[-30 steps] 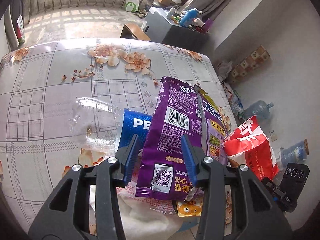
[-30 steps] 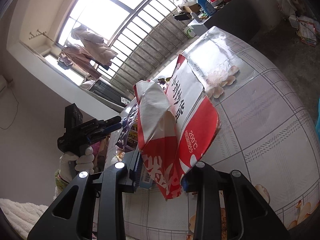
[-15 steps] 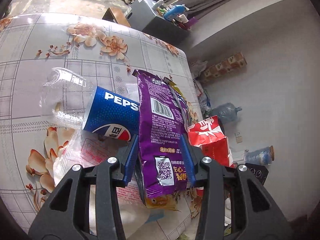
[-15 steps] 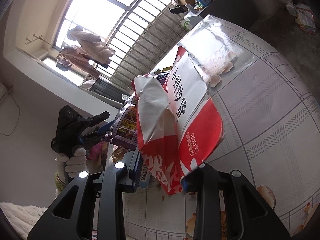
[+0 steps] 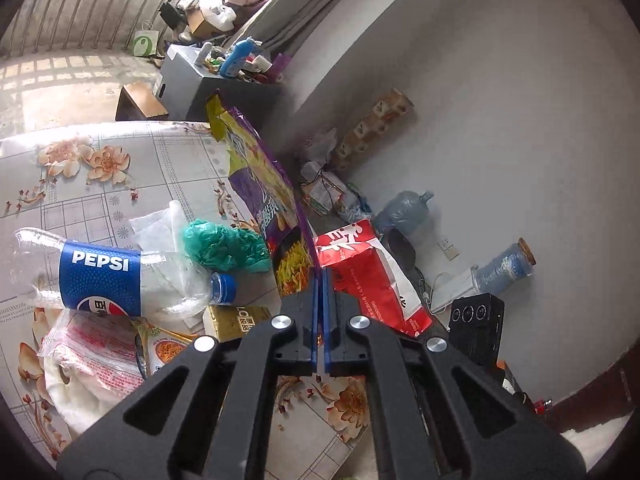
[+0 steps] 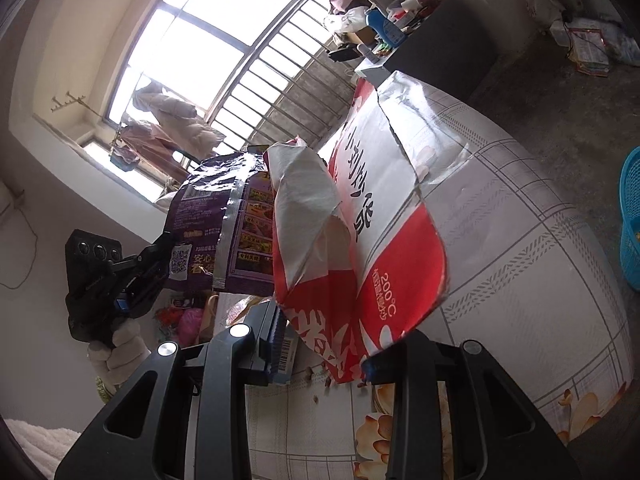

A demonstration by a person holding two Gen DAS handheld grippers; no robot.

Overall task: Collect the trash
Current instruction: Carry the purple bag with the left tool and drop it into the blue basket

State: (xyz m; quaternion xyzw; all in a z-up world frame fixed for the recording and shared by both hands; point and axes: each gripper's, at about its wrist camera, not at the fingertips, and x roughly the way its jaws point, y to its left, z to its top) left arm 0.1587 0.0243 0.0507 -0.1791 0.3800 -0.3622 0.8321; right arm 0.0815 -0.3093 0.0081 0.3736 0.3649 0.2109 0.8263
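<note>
Left gripper [image 5: 320, 280]: fingers pressed together on the lower edge of the purple snack bag [image 5: 264, 184], which a second ago sat loosely between parted fingers and now stands lifted off the flowered table [image 5: 80, 200].
Uncovered on the table since the lift: green crumpled bag [image 5: 224, 246], capped end of the Pepsi bottle [image 5: 120, 280], yellow carton [image 5: 240, 320], clear wrapper [image 5: 92, 352].
Right gripper [image 6: 324, 356]: fingers narrow, clamped on the red-and-white bag [image 6: 360, 240], held above the table as before.
Blue basket [image 6: 632, 232]: on the floor at the right edge of the right wrist view.
</note>
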